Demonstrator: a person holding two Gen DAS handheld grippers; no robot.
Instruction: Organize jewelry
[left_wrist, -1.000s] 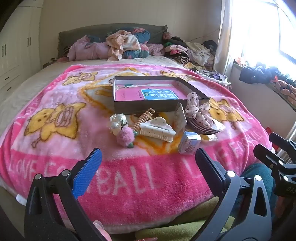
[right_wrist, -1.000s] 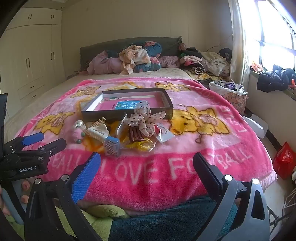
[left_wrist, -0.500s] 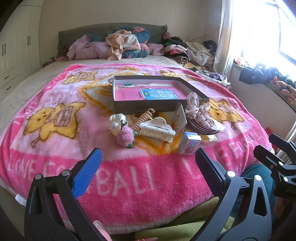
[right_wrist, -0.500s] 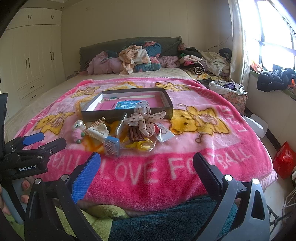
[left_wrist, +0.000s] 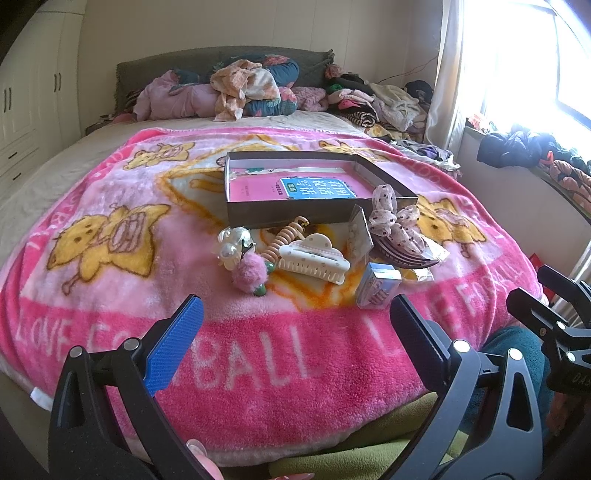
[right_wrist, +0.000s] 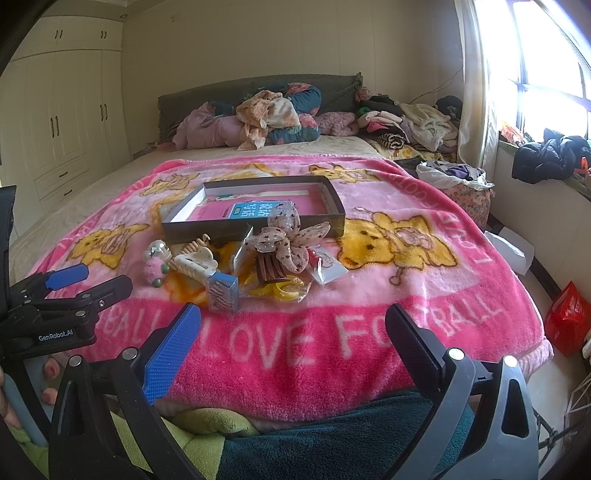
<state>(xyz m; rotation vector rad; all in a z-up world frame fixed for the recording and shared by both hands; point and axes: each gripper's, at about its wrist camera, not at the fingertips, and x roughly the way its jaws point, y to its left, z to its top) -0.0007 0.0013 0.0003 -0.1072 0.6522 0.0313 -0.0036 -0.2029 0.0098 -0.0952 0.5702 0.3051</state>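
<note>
The right wrist view shows what the left wrist view hides: yellow rings in a clear wrapper in front of the brown comb, and a small packet with a red bead just right of the bow. From the left wrist view, the pearl hair tie and the coiled beige hair tie stand out more clearly.

On the pink blanket of the bed sits one shallow dark box holding one pink book. In front of it lies the jewelry cluster: one pink pompom tie, one cream claw clip, one dotted fabric bow atop the comb, and one small blue carton nearest the grippers.

The left gripper hovers short of the cluster, jaws spread wide and holding nothing. The right gripper hangs alongside it, jaws equally wide apart and empty.
</note>
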